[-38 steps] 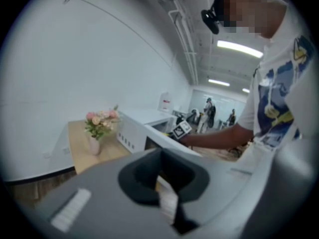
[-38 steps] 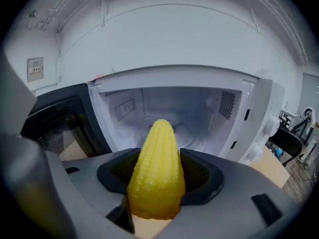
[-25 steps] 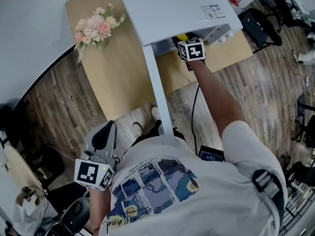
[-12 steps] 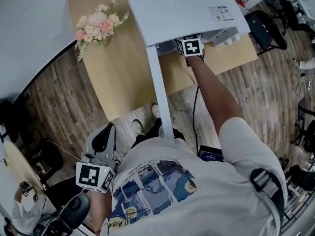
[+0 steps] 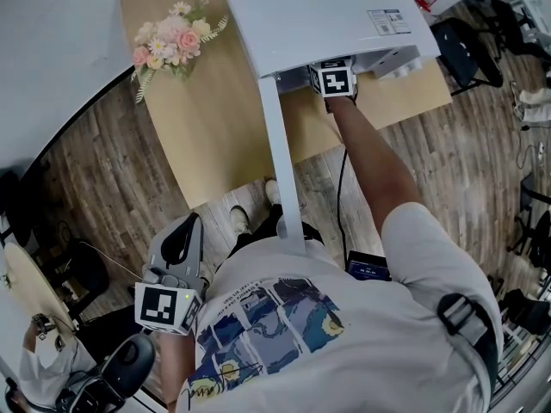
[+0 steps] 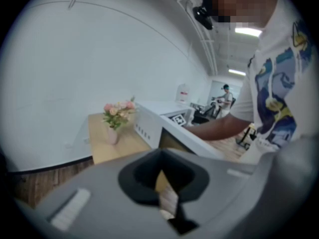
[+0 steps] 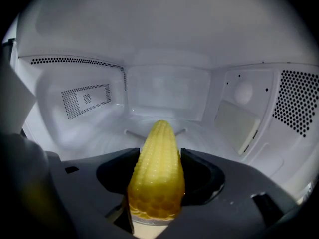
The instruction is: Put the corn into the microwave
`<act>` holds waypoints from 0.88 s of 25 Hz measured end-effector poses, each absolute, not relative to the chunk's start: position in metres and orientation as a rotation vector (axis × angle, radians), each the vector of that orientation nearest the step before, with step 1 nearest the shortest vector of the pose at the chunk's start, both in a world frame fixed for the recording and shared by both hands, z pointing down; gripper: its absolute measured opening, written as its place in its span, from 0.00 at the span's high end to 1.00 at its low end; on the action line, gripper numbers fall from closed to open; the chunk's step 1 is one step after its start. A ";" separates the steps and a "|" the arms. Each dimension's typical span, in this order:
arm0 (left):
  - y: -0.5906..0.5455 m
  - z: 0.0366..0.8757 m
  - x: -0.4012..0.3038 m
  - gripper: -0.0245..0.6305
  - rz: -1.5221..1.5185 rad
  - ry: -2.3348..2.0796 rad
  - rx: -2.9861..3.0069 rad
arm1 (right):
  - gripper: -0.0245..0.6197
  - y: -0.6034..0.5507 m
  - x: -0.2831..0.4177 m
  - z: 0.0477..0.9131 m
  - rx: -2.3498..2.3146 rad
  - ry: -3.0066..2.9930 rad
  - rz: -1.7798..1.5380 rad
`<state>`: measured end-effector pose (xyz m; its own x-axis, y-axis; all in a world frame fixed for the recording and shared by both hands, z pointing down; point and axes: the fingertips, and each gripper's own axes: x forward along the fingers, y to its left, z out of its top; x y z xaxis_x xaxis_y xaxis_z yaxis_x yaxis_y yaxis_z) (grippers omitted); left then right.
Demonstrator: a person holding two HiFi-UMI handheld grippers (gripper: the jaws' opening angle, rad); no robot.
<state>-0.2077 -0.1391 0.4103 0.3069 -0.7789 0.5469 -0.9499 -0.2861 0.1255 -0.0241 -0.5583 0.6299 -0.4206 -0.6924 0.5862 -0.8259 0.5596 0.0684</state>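
The yellow corn (image 7: 158,143) points tip-first into the white microwave cavity (image 7: 164,93), and my right gripper (image 7: 158,176) is shut on its thick end. In the head view only that gripper's marker cube (image 5: 334,80) shows, at the front edge of the microwave (image 5: 327,15); the jaws and the corn are hidden under the microwave's top. The door (image 5: 280,144) stands swung open towards me. My left gripper (image 5: 188,226) hangs low by my body, far from the microwave, shut with nothing in it.
The microwave sits on a wooden table (image 5: 215,136) with a vase of pink flowers (image 5: 172,46) at its far left. A black chair (image 5: 456,46) stands to the right. Inside the cavity, perforated vents (image 7: 87,98) line the left wall.
My right gripper has pushed forward into the microwave; the corn tip that showed in the head view is now hidden under the top. The left gripper has stayed put.
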 end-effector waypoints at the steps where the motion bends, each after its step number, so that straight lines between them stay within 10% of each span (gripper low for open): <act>1: -0.139 0.410 -0.207 0.95 0.539 -1.534 2.155 | 0.57 -0.558 -0.024 0.630 1.213 -2.236 0.311; 22: -0.133 0.394 -0.201 0.95 0.461 -1.389 2.347 | 0.56 -0.474 0.010 0.591 1.258 -2.275 0.366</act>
<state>-0.2013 -0.1329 0.3936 0.4598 -0.7612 0.4573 -0.8836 -0.4433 0.1505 0.0104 -0.4738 0.5912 -0.4402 -0.7076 0.5528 -0.8453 0.5341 0.0106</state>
